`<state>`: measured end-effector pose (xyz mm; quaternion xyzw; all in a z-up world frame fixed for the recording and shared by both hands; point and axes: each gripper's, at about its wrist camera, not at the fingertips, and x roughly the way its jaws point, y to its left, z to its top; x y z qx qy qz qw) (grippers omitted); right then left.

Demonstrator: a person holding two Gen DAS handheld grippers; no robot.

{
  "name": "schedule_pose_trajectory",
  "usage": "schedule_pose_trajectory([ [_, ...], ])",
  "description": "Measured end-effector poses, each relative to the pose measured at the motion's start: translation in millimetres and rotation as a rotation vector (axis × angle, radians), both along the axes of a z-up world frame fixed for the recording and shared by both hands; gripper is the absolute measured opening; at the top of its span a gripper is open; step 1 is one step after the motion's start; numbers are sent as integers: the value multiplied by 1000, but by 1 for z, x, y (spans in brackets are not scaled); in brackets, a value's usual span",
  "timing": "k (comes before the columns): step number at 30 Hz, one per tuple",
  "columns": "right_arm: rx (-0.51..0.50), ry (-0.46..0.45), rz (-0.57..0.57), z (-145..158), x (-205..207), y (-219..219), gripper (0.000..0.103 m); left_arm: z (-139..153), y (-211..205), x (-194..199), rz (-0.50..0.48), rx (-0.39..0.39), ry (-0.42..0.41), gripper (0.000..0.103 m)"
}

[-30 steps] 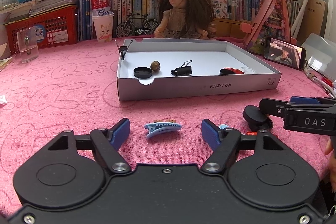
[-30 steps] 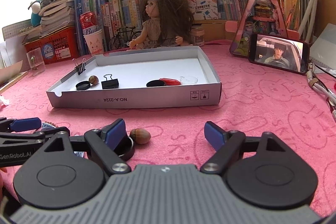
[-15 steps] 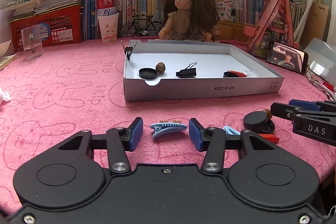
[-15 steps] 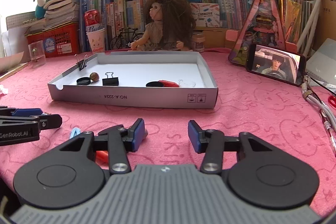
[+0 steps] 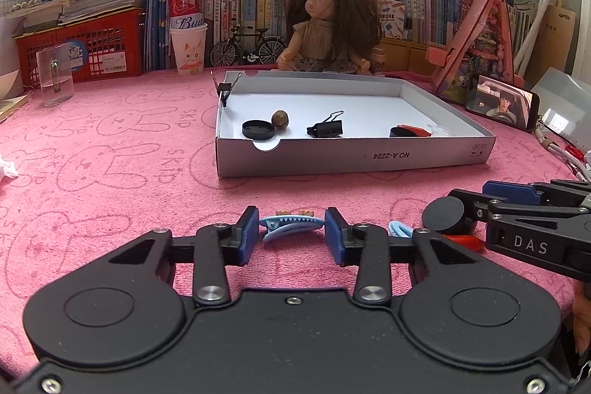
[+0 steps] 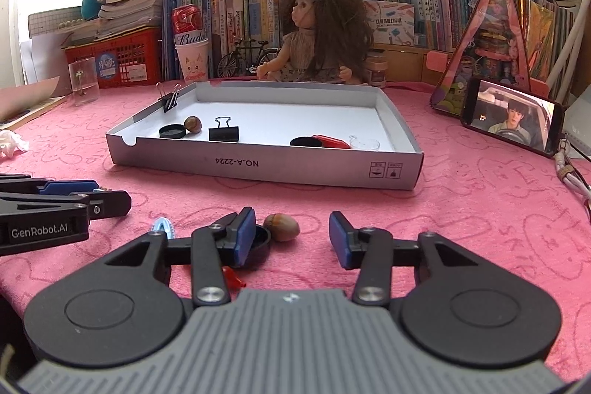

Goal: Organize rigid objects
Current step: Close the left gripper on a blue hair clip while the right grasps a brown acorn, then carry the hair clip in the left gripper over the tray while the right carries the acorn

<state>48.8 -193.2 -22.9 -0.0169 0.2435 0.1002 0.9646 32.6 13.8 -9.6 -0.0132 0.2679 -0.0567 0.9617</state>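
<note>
At the lower centre of the left wrist view, the left claw (image 5: 291, 236) is closing on the blue hair clip (image 5: 290, 226), pads touching its ends. The right claw (image 6: 291, 239) stands narrow around an acorn (image 6: 281, 226) on the pink desk (image 6: 461, 228), its right pad clear of it.

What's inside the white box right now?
Inside the white box: a black cap, a nut, a black binder clip, a red-and-black piece and a clear lid. Another binder clip grips the left wall. The front wall hides the nearest floor strip.

Right claw (image 6: 291, 237) part-open, acorn (image 6: 282, 227) between pads, untouched; black cap (image 6: 258, 242) by left pad.
</note>
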Motion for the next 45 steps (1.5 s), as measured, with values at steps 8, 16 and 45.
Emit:
schedule_pose_trajectory([
  [8, 28, 26, 2, -2, 5, -3, 43, 1, 0, 1, 3, -4, -1, 37],
  [16, 58, 23, -44, 1, 9, -13, 41, 1, 0, 2, 5, -7, 0, 37],
  [45, 99, 68, -79, 4, 39, -7, 27, 7, -5, 15, -1, -14, -14, 37],
])
